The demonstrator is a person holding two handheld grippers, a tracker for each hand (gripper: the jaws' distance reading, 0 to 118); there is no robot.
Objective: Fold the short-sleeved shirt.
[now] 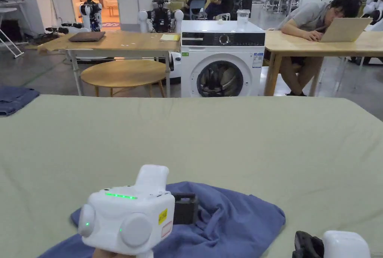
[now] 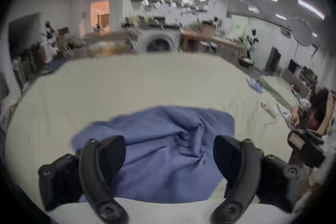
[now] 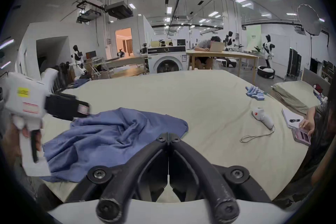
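Crumpled blue shirt (image 1: 228,221) on green-sheeted bed (image 1: 224,139) (washer (image 1: 222,60) behind) — lab rm.

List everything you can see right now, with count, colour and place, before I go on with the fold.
Shirt: one, blue, crumpled at the near edge of the bed.
Bed cover: one, pale green, under the shirt.
Washing machine: one, white, beyond the bed.
Wooden tables: two long ones flanking the machine, one round low one by the left.
Handheld device: one, white with cord, on the bed at right.
Small packets: several, blue, far right of bed.
People: one slumped at a laptop, others farther back.
Left gripper: open above the shirt.
Right gripper: shut, empty, beside the shirt.
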